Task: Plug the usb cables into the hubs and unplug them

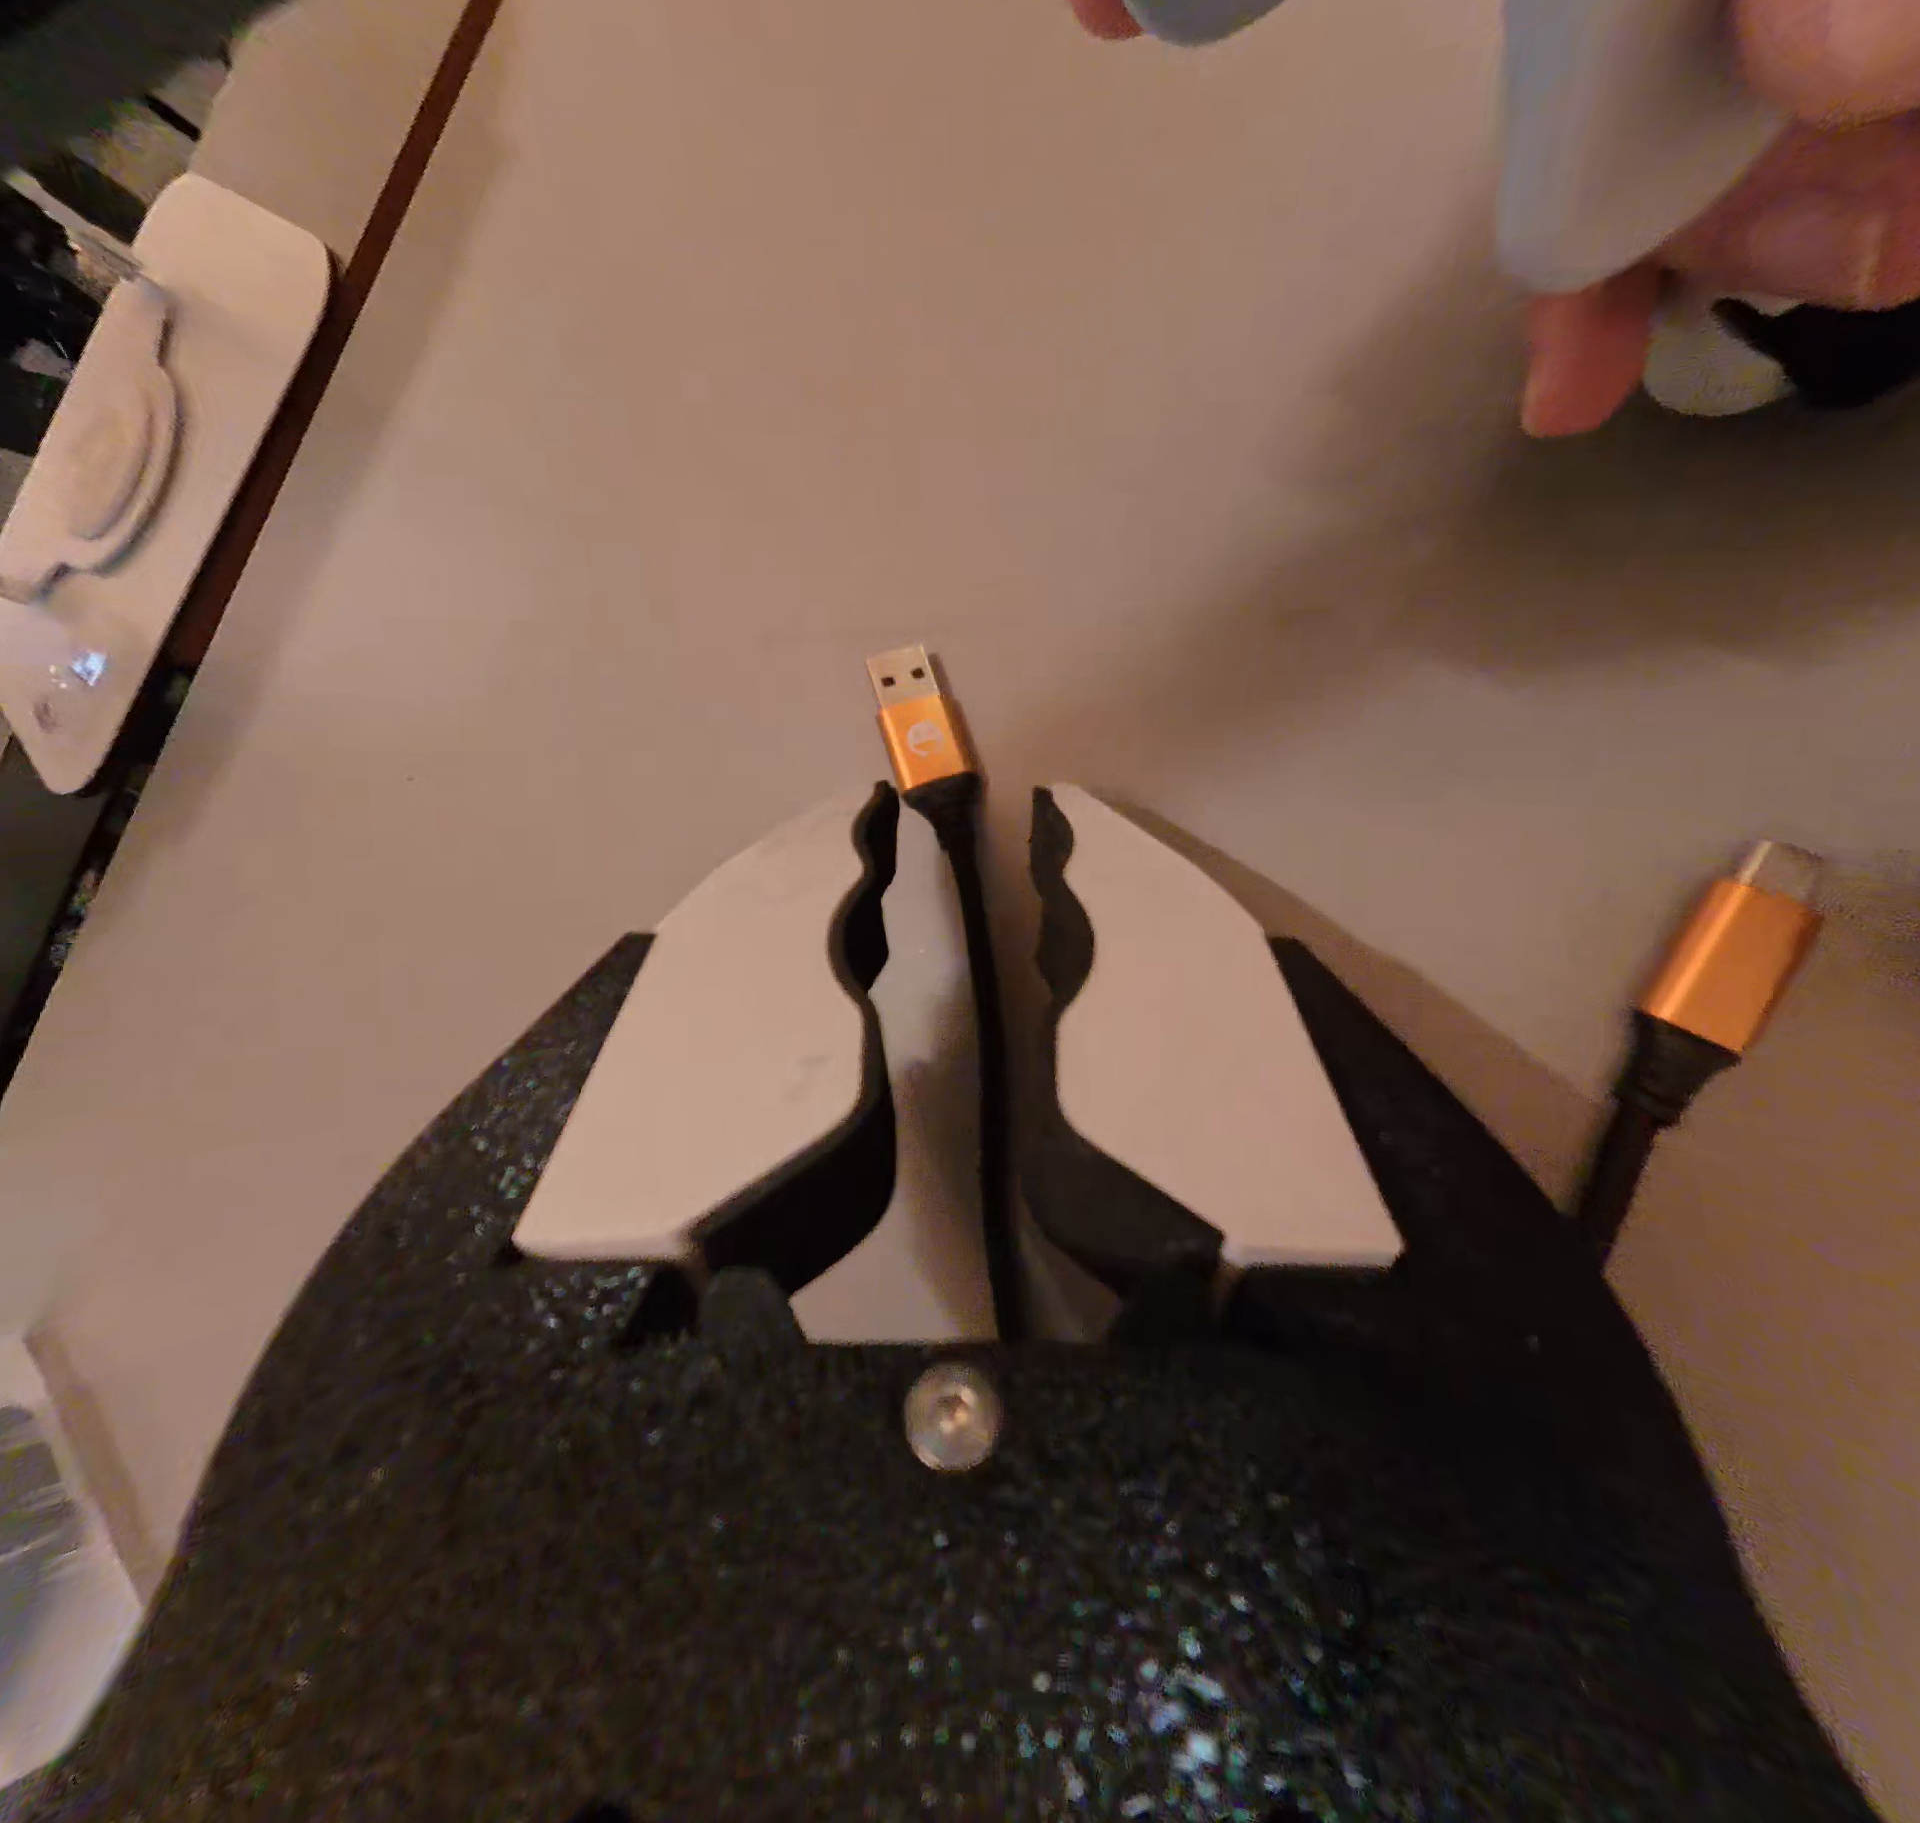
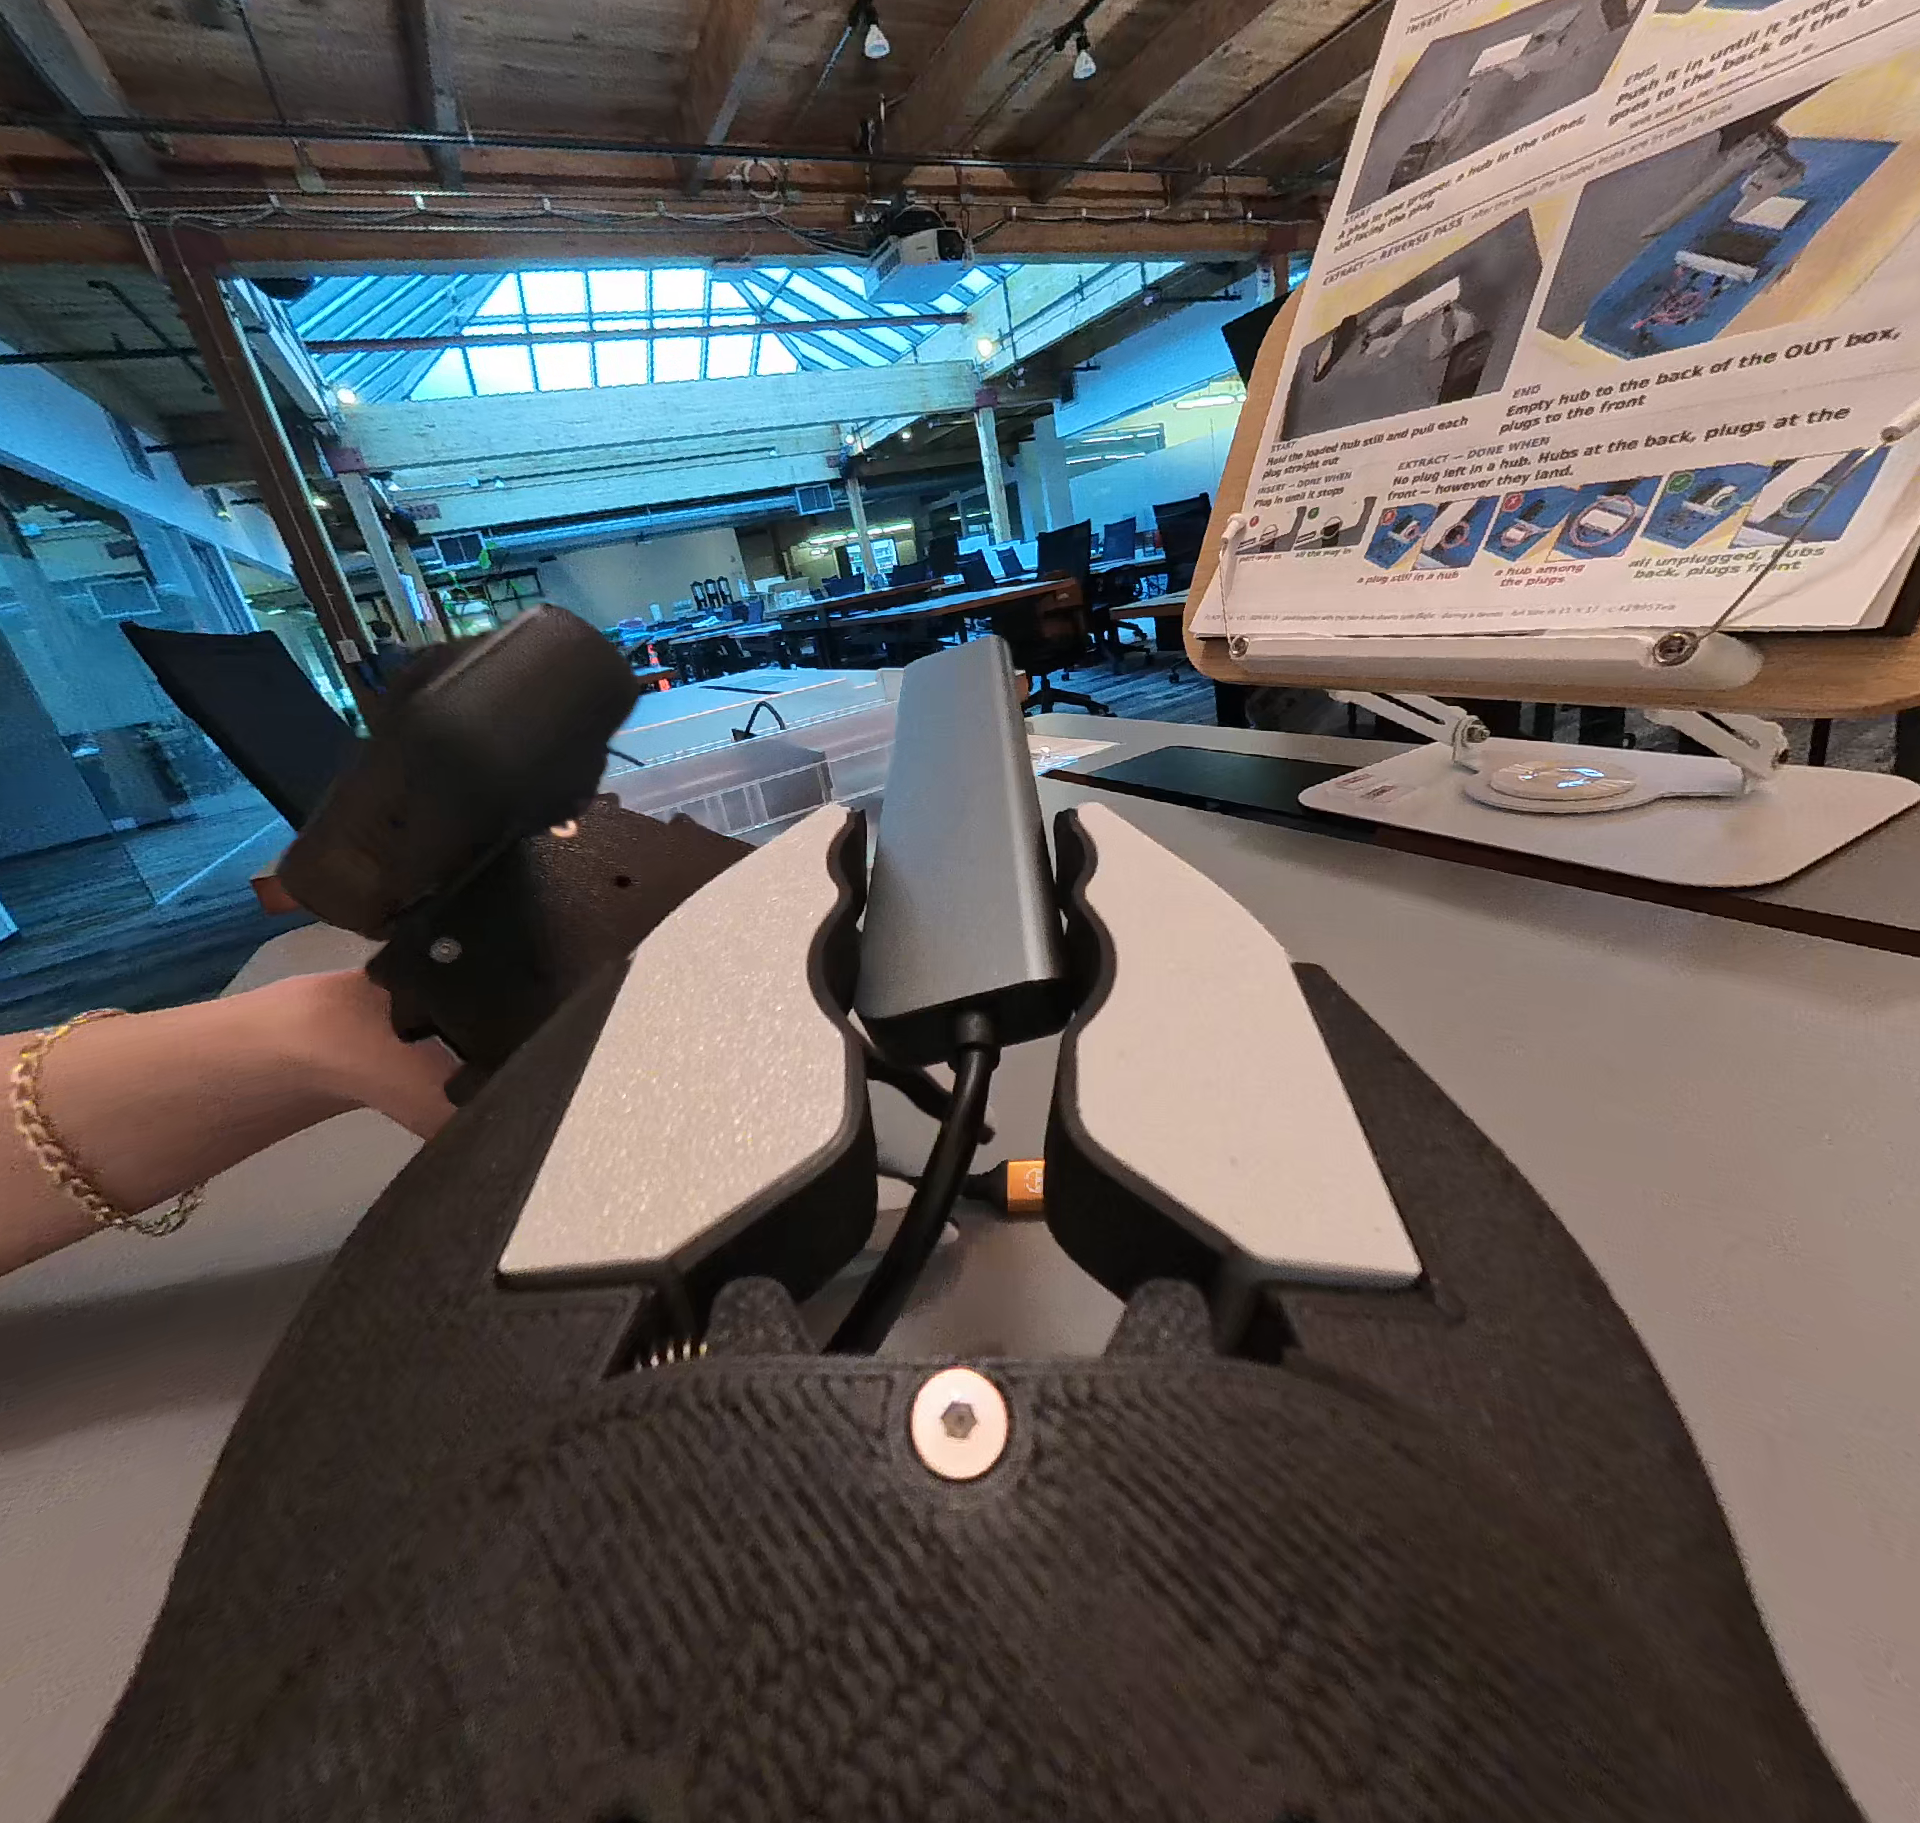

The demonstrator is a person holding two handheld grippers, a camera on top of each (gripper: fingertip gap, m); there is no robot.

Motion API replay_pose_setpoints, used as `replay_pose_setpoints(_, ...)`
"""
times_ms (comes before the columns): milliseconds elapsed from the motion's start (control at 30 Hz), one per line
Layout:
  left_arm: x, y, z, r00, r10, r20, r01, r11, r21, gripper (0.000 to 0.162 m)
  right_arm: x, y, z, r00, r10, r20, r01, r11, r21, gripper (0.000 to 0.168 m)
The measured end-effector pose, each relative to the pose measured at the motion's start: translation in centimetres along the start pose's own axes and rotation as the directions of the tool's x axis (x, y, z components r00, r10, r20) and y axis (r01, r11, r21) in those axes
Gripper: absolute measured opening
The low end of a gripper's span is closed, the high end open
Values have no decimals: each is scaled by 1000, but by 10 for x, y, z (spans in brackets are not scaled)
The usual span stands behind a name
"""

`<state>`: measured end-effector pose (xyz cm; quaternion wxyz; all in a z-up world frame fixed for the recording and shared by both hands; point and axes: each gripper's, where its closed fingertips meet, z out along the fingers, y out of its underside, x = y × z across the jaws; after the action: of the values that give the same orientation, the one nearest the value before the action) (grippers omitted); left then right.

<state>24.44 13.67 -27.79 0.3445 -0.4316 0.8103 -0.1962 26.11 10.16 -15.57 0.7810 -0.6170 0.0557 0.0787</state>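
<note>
The left gripper's [image 1: 961,802] jaws are being kept spread, with the black cable [image 1: 977,994] lying between them on the counter [image 1: 727,371]. Its orange USB plug [image 1: 920,724] is being seen just past the jaw tips, untouched. Another orange plug [image 1: 1725,952] is lying off to the right. The grey hub [image 2: 961,838] is being pinched by the right gripper's [image 2: 961,838] jaws, pointing forward and up.

We counted two orange plugs, one USB-A [image 1: 921,724] and one smaller-tipped [image 1: 1733,952], one grey hub [image 2: 961,843], two grippers [image 1: 961,802] [image 2: 961,864], and one document stand [image 2: 1590,786].
</note>
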Motion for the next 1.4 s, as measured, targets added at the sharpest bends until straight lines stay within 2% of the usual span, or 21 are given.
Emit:
replay_pose_setpoints(200,-1,1,12,995,-82,-63,80,996,-32,13,2,-1,-1,1000,12,-3,-12,1000,11,35)
replay_pose_setpoints(333,0,1,13,982,-142,-121,139,990,-31,13,2,-2,-1,1000,21,1,-21,1000,13,35)
replay_pose_setpoints(533,0,0,17,915,-325,-238,327,944,-31,14,2,-1,-1,1000,22,4,-22,1000,12,35)
replay_pose_setpoints(733,0,-2,18,912,-350,-214,351,936,-35,13,3,-2,-1,1000,26,5,-26,1000,13,35)
replay_pose_setpoints(933,0,-3,18,929,-316,-191,317,948,-27,13,3,-1,-1,1000,21,0,-21,1000,8,35)
replay_pose_setpoints(1067,-2,-1,17,917,-361,-170,361,932,-32,13,1,0,0,1000,3,-7,-3,1000,-2,35)
replay_pose_setpoints(1167,1,0,15,934,-319,-158,317,948,-43,13,1,1,0,1000,-18,-19,18,1000,-11,35)
replay_pose_setpoints(1267,8,3,5,936,-302,-180,298,953,-48,12,-2,3,1,999,-37,-22,36,999,-29,35)
replay_pose_setpoints(1400,5,-14,-28,898,-369,-240,387,922,30,13,-2,6,1,999,-43,-24,42,998,-52,35)
